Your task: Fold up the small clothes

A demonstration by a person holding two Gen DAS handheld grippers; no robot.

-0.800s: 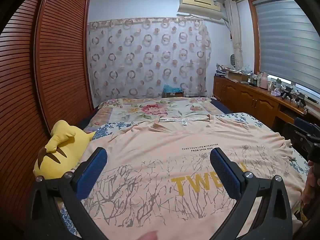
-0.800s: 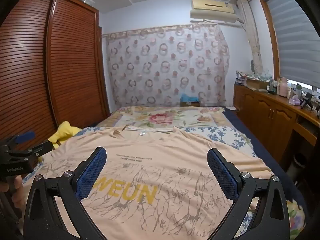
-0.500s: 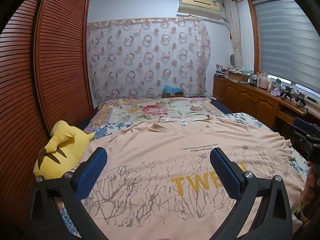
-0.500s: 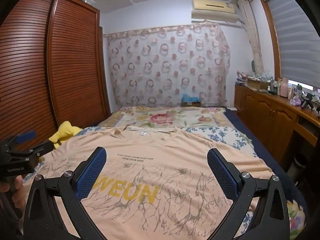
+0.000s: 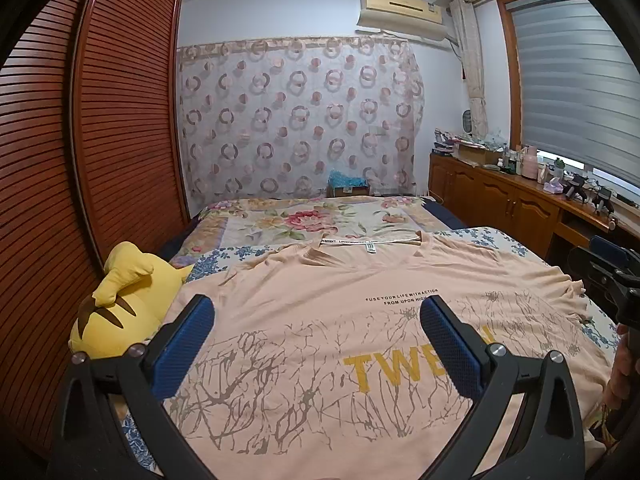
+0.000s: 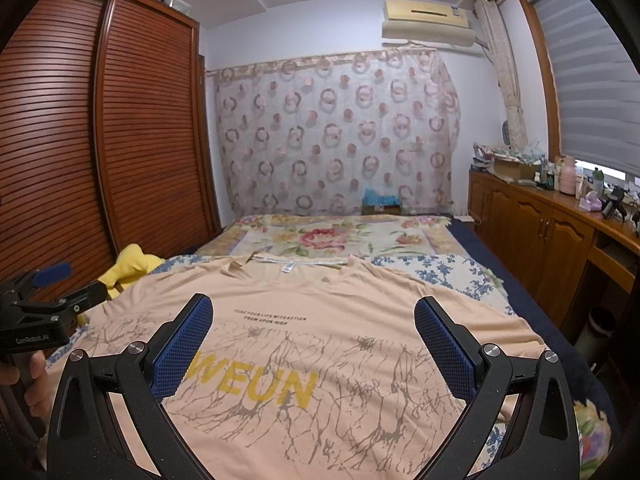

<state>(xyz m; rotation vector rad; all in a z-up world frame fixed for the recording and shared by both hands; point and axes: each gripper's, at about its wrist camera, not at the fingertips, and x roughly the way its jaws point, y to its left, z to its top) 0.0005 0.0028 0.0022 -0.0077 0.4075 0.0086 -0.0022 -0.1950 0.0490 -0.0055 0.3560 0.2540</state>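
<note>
A peach T-shirt (image 5: 320, 320) (image 6: 340, 304) with yellow letters and a grey branch print lies spread flat on the bed, collar toward the far end. My left gripper (image 5: 316, 312) hovers above the shirt's left half, its blue pads wide apart with nothing between them. Over the right half, my right gripper (image 6: 312, 312) is open too, empty. Each gripper shows at the other view's edge: the right gripper (image 5: 608, 276) at the right, the left gripper (image 6: 44, 304) at the left with a hand on its handle.
A yellow plush toy (image 5: 124, 300) lies at the bed's left edge beside the slatted wooden wardrobe (image 5: 80, 160). A floral bedspread (image 5: 320, 220) covers the far part of the bed. A cluttered wooden counter (image 6: 560, 216) runs along the right wall under the window.
</note>
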